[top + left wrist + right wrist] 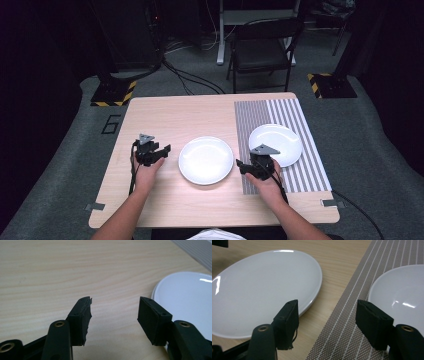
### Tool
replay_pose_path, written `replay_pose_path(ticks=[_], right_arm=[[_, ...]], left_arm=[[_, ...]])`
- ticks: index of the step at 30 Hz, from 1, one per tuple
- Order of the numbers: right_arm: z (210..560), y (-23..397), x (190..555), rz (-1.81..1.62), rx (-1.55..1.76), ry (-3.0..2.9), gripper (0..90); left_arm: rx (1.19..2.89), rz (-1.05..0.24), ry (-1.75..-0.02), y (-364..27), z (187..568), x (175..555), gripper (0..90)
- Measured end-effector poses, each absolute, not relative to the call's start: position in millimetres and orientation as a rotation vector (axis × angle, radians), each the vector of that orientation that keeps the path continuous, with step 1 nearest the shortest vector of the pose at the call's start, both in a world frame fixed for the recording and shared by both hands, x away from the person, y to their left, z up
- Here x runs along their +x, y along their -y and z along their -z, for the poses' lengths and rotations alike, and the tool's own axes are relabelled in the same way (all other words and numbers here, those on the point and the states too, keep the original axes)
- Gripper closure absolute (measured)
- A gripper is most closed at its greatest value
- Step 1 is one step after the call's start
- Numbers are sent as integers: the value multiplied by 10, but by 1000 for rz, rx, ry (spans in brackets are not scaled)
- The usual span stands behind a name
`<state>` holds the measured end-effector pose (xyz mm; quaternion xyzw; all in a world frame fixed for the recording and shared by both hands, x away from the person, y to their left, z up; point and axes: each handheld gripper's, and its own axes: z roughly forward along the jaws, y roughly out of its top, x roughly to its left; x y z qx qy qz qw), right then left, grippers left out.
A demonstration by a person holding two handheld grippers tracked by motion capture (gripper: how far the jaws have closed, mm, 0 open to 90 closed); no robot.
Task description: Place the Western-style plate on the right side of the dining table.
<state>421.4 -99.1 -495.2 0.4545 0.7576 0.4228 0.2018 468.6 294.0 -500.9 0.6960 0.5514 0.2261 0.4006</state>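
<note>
A white plate (206, 159) lies on the bare wood at the table's middle. A second white plate (276, 144) rests on the striped grey placemat (287, 120) at the right. My left gripper (162, 151) is held left of the middle plate, open with nothing between its jaws; its own view shows it (114, 310) over bare wood with the plate's rim (185, 297) at the right. My right gripper (243, 166) hovers between the two plates, open and empty. In its view (327, 312) the middle plate (262, 290) lies left and the mat's plate (402, 295) right.
The wooden table (180, 115) ends near the person's body at the bottom. A black folding chair (262, 47) stands beyond the far edge. Two stand bases with yellow-black tape (114, 93) sit on the grey floor, with cables between them.
</note>
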Motion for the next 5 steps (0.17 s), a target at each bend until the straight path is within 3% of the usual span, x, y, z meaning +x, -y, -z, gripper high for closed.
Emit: replay_pose_path(ticks=[5], right_arm=[[5007, 930, 4187, -1172, 1224, -2165, 341]], left_arm=[[1796, -575, -1400, -2949, 5113, 4729, 432]])
